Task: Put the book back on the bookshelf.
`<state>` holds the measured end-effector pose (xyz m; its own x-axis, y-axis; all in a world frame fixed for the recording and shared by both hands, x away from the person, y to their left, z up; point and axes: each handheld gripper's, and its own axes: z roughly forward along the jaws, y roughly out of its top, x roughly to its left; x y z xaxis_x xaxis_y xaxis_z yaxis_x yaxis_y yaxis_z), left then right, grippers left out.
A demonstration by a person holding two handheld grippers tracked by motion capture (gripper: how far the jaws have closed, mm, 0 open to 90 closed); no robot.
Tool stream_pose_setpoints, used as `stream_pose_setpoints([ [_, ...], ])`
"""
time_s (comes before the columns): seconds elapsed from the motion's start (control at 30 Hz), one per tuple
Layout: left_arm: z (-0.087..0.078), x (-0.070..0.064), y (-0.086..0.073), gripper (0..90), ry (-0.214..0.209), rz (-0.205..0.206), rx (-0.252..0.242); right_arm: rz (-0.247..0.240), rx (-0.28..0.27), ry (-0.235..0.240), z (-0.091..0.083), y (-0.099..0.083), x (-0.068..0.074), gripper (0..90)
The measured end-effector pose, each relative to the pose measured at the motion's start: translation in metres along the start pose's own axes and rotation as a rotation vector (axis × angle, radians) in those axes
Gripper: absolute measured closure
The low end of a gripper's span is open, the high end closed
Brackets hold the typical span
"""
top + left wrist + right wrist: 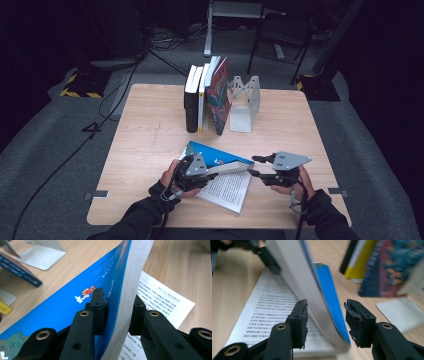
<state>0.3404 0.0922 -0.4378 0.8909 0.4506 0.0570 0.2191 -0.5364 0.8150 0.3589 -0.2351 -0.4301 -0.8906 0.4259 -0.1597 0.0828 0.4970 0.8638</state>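
The lower part of the open book is hidden in the high view by the left gripper and the hand behind it; its near corner is cut off by the bottom edge of the right gripper view, and the print on the exposed page is too small and blurred to be read. The book is found on the wooden table, well in front of the row of upright books and near the table's front edge. A raised block of pages with the glossy blue cover is clamped by the left gripper, one black jaw being pressed on the cover and the other on the inner page; the page edges are seen as a smooth, curved grey-white band. The right gripper is held with its jaws spread to either side of the lifted block's free edge, a gap being visible on both sides; the jaw pads are noted as rough and chipped. Just beside the upright books, on their right, a bent sheet-metal bookend with cut-outs is seen; the nearest upright cover is printed in red and blue; the table grain is pale and matt.
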Motion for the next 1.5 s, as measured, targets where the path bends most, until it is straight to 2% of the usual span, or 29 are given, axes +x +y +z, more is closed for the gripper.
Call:
stream_pose_setpoints([
  [0.03,-0.002,0.002,0.0,72.3,-0.002,-0.016,-0.014,0.036,0.02,-0.014,-0.004,-0.007,-0.007,49.1],
  [0.1,-0.004,0.004,0.0,72.8,0.002,-0.024,-0.031,0.068,0.057,-0.019,-0.004,-0.017,-0.013,48.6],
  [0.17,-0.006,0.007,0.0,72.8,-0.007,-0.039,-0.041,0.051,0.124,-0.055,0.002,-0.025,-0.016,48.7],
  [0.2,-0.007,0.008,0.0,72.9,-0.008,-0.037,-0.048,0.044,0.155,-0.053,0.005,-0.029,-0.016,48.8],
  [0.3,-0.009,0.01,-0.001,72.8,-0.018,-0.048,-0.058,0.068,0.196,-0.019,0.018,-0.04,-0.018,48.8],
  [0.37,-0.01,0.011,-0.001,72.8,-0.022,-0.049,-0.064,0.058,0.205,-0.016,0.022,-0.042,-0.017,48.8],
  [0.4,-0.01,0.011,-0.001,72.8,-0.02,-0.051,-0.067,0.042,0.211,-0.001,0.027,-0.043,-0.016,48.8],
  [0.47,-0.011,0.011,-0.002,72.8,-0.02,-0.058,-0.075,0.051,0.2,0.029,0.031,-0.045,-0.015,48.8],
  [0.53,-0.012,0.013,-0.002,72.8,-0.023,-0.066,-0.085,0.044,0.216,0.053,0.036,-0.046,-0.012,48.1],
  [0.57,-0.013,0.014,-0.002,72.8,-0.023,-0.071,-0.088,0.033,0.211,0.059,0.037,-0.046,-0.011,47.8],
  [0.63,-0.014,0.015,-0.001,72.8,-0.024,-0.072,-0.095,0.052,0.184,0.086,0.038,-0.045,-0.009,48.2],
  [0.73,-0.015,0.015,0.0,72.8,-0.023,-0.078,-0.1,0.028,0.162,0.089,0.035,-0.041,-0.006,51.8],
  [0.83,-0.014,0.013,0.004,73.0,-0.031,-0.068,-0.108,0.042,0.095,0.092,0.027,-0.038,-0.005,55.9],
  [0.87,-0.015,0.011,0.005,73.1,-0.033,-0.079,-0.121,0.068,0.068,0.104,0.022,-0.035,-0.005,54.8],
  [0.97,-0.017,0.01,0.009,73.9,-0.043,-0.086,-0.143,0.077,0.013,0.086,0.01,-0.028,-0.007,54.7],
  [1.0,-0.02,0.009,0.012,74.1,-0.054,-0.095,-0.167,0.081,-0.026,0.074,0.003,-0.022,-0.008,54.7],
  [1.03,-0.021,0.01,0.013,74.1,-0.068,-0.107,-0.186,0.081,-0.026,0.074,0.003,-0.022,-0.008,54.7],
  [1.07,-0.023,0.01,0.013,74.1,-0.084,-0.13,-0.209,0.089,-0.055,0.065,-0.002,-0.018,-0.009,54.7],
  [1.1,-0.025,0.011,0.014,74.1,-0.088,-0.132,-0.218,0.094,-0.091,0.06,-0.006,-0.013,-0.01,54.8],
  [1.2,-0.031,0.009,0.013,74.1,-0.075,-0.111,-0.232,0.09,-0.122,0.037,-0.009,0.0,-0.009,54.7],
  [1.27,-0.034,0.009,0.008,73.9,-0.079,-0.117,-0.245,0.084,-0.132,0.027,-0.008,0.006,-0.007,54.7],
  [1.33,-0.039,0.006,0.005,73.7,-0.05,-0.062,-0.238,0.075,-0.143,0.018,-0.006,0.014,-0.005,54.5],
  [1.47,-0.048,-0.003,0.002,74.4,-0.008,0.002,-0.226,0.049,-0.151,0.004,-0.002,0.03,0.0,51.8],
  [1.5,-0.049,-0.005,0.001,74.3,0.004,0.005,-0.228,0.039,-0.156,-0.003,-0.001,0.035,0.002,51.8],
])
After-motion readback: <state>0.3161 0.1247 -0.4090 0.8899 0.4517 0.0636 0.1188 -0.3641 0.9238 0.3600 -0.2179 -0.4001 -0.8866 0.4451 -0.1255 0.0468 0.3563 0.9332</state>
